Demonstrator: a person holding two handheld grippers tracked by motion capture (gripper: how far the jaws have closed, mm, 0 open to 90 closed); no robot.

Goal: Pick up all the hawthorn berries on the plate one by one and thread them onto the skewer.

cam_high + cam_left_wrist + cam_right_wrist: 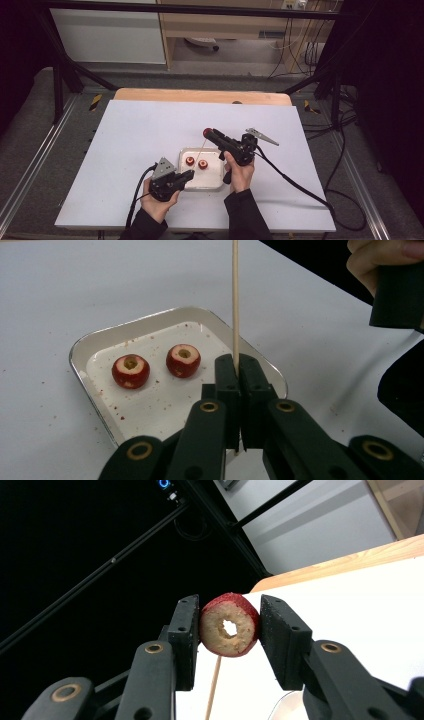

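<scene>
Starting at your left, your left tool (pixel 187 175) sits low over the near-left corner of the white tray (pixel 100 340), its jaws closed tight on the bottom end of a thin wooden skewer (pixel 234 300). You hold it there, it seems, so the stick stands nearly upright and steady, a fixed post with its free end pointing up toward your other hand. Just past those jaws, in the tray, lie two cored red fruits (pixel 131 371), side by side but not touching, each with its hollowed centre facing up; they look like the pieces waiting for their turn, kept within easy reach. The tray itself rests on the white table (pixel 140 130), near its middle and close to you. Moving right, the skewer slants up from the tray toward your right tool (pixel 208 133), which you hold raised above the tray's far edge. Its jaws are closed on a third cored fruit (pixel 229 625), pads pressing its red sides so the hole through the middle stays unobstructed. In the right gripper view the skewer shows just below that fruit, near its lower edge, though whether the tip has entered the hole I cannot tell. The grip on the sides looks chosen so the stick can pass through.
</scene>
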